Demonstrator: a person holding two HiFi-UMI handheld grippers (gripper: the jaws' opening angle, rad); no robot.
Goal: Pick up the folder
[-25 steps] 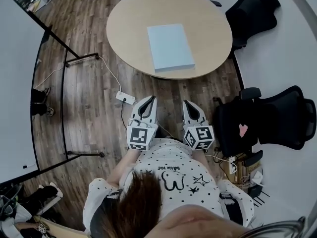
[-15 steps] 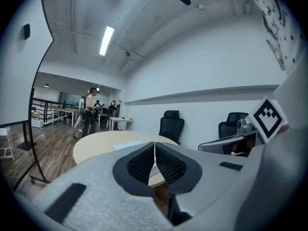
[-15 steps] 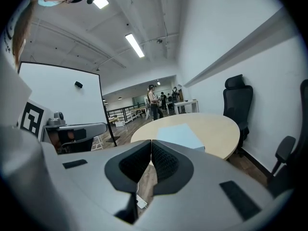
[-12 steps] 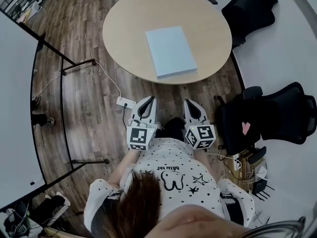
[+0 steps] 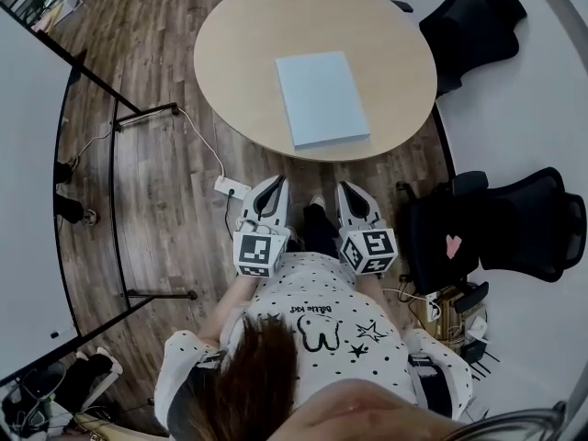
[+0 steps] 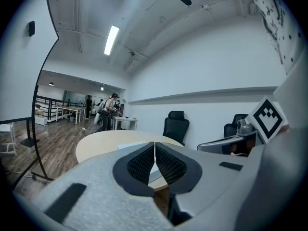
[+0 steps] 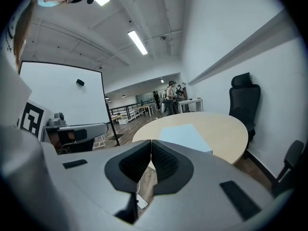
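Observation:
A pale blue folder [image 5: 322, 97] lies flat on the round wooden table [image 5: 248, 35], near its front edge. It shows again in the right gripper view as the folder [image 7: 185, 136], and only as a sliver of folder [image 6: 126, 146] behind the jaws in the left gripper view. My left gripper [image 5: 273, 189] and right gripper [image 5: 350, 192] hang side by side close to my body, short of the table's edge. Both are shut with nothing between the jaws. The left gripper [image 6: 154, 143] and right gripper [image 7: 151, 142] show their pads pressed together.
Black office chairs [image 5: 473, 16] stand at the right, one [image 5: 501, 223] close to my right side. A white power strip [image 5: 231, 187] with a cable lies on the wood floor before the left gripper. A whiteboard on a stand [image 5: 37, 154] fills the left. People stand far off [image 6: 111, 110].
The table and folder have drawn a little nearer to the grippers in the head view as I move forward. Both grippers stay shut.

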